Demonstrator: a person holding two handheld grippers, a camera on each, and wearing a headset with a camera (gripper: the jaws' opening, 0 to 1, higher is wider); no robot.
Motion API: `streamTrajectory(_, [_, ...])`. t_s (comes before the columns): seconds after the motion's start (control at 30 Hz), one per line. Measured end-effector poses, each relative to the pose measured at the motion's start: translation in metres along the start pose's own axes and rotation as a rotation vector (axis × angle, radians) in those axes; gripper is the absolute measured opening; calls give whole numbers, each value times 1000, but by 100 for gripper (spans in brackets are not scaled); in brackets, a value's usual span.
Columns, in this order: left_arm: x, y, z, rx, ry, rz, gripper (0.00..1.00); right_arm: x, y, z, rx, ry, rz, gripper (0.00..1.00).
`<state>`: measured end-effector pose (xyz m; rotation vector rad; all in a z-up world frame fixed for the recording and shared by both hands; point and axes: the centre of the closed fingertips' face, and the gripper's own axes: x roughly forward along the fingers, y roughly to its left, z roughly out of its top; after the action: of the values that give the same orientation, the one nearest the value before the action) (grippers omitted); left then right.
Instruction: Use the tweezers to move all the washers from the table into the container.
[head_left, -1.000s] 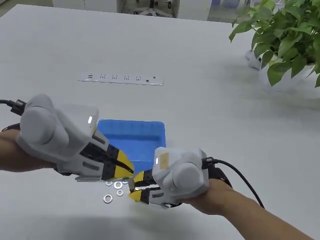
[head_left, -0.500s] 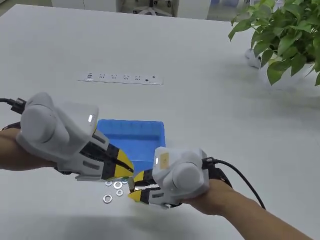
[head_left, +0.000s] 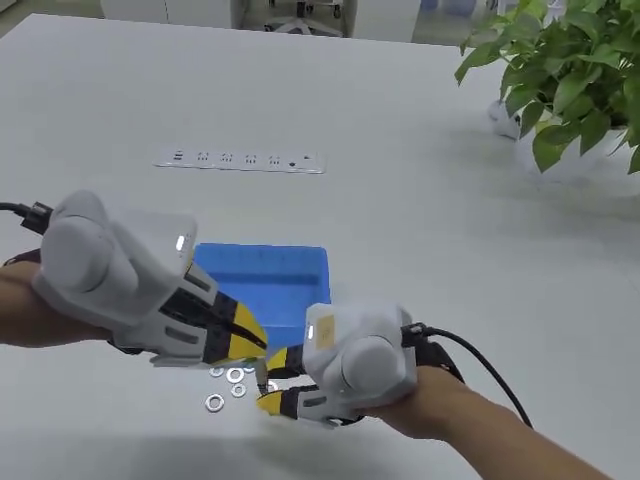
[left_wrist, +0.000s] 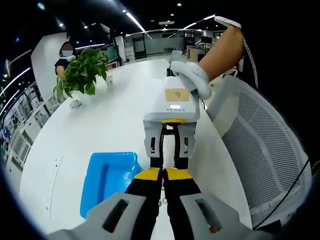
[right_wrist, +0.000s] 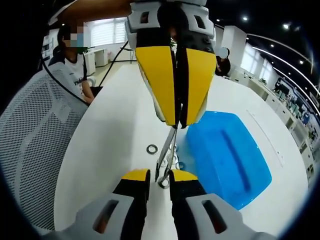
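While the left gripper (head_left: 258, 344) pinches the tweezers (right_wrist: 167, 150) and the right gripper (head_left: 272, 380) straddles their tips, contact unclear, over washers (head_left: 232, 378) lying beside the container (head_left: 290, 275), an uneven squeeze could flick one away.

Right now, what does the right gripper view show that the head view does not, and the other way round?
Right gripper view adds a close look at the tweezers clamped in the left gripper, tips at a washer, plus a mesh chair back. Head view adds the power strip and potted plant farther along the table. Both share the blue container and loose washers beside it.
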<state>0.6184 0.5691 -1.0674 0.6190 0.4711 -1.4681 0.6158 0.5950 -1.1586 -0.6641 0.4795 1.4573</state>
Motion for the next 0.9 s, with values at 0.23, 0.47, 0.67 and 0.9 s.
streamTrajectory(0.23, [1, 2, 1, -1, -4, -8, 6, -1, -1, 0, 5, 0, -9, 19])
streamTrajectory(0.47, [4, 5, 1, -10, -9, -21, 6, -1, -5, 4, 24, -18, -19, 17])
streamTrajectory(0.67, [6, 3, -2, -19, -5, -38, 5, 0, -7, 4, 19, -12, -26, 13])
streamTrajectory(0.9, [6, 1, -3, -19, -2, -48, 5, 0, -5, 4, 44, -17, -22, 11])
